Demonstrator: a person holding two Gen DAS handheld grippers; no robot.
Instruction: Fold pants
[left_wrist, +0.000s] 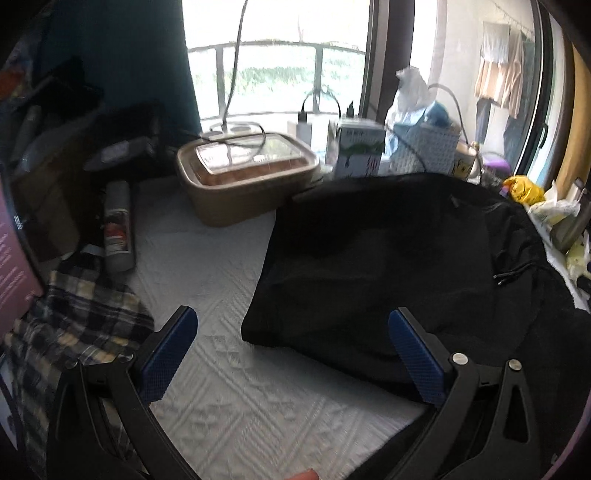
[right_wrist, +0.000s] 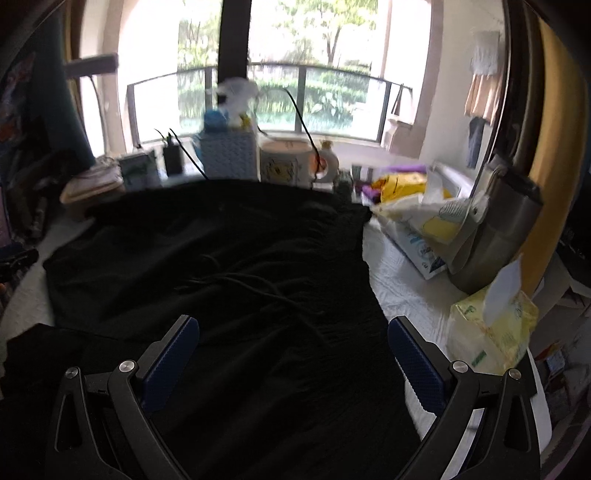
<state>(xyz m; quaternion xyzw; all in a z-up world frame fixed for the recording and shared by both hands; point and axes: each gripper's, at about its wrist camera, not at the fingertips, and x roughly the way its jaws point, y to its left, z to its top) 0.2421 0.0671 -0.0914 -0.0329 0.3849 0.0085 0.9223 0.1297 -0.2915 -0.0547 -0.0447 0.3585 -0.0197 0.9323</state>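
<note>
Left wrist view: you're holding the left gripper (left_wrist: 291, 347) w/ jaws spread wide, gripping nothing, hovering over the white cloth (left_wrist: 207, 280) at frame bottom. Pants (left_wrist: 388, 266) are lying center-right, black, spread flat; their left edge is sitting between the fingers. Plaid fabric (left_wrist: 77, 306) is lying lower left, a tan box (left_wrist: 243, 177) upper center. Right wrist view: right gripper (right_wrist: 293, 349) is also gaping, empty, hanging above the pants (right_wrist: 221, 266), which are filling mid-frame. Tissue pack (right_wrist: 495, 332) is sitting lower right.
</note>
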